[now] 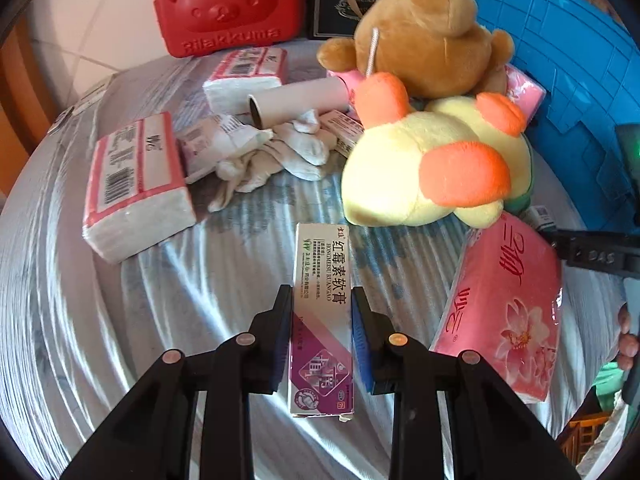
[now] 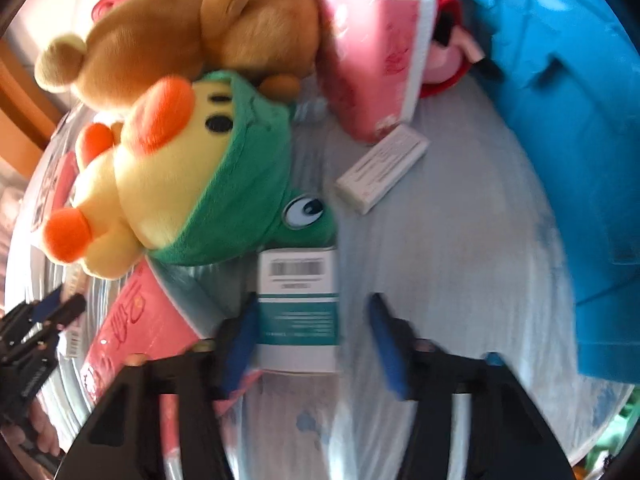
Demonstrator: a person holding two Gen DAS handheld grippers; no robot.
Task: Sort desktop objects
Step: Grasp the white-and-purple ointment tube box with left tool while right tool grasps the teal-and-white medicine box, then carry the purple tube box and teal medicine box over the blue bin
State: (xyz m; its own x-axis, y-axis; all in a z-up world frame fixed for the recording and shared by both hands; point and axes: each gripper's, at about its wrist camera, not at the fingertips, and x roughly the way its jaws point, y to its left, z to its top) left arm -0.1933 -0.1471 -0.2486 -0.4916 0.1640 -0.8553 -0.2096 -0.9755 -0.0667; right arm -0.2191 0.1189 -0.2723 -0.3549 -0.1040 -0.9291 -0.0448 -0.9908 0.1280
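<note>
My left gripper (image 1: 322, 292) is shut on a long purple and silver ointment box (image 1: 322, 256), which lies on the striped cloth with both blue pads pressed against its sides. My right gripper (image 2: 314, 298) points down over a teal and white barcoded box (image 2: 298, 276) that sits between its fingers. The left pad is at the box's edge, while the right pad stands apart from it, so this gripper is open. The right wrist view is blurred. A yellow duck plush (image 2: 160, 184) with a green hood lies just beyond that box.
A blue crate (image 1: 560, 60) stands at the right. A brown bear plush (image 1: 424, 36), pink tissue packs (image 1: 504, 300), white tissue packs (image 1: 132, 188), a cardboard tube (image 1: 296, 100), white socks (image 1: 280, 152) and a red bear case (image 1: 228, 8) crowd the cloth. A small white box (image 2: 380, 168) lies near the crate.
</note>
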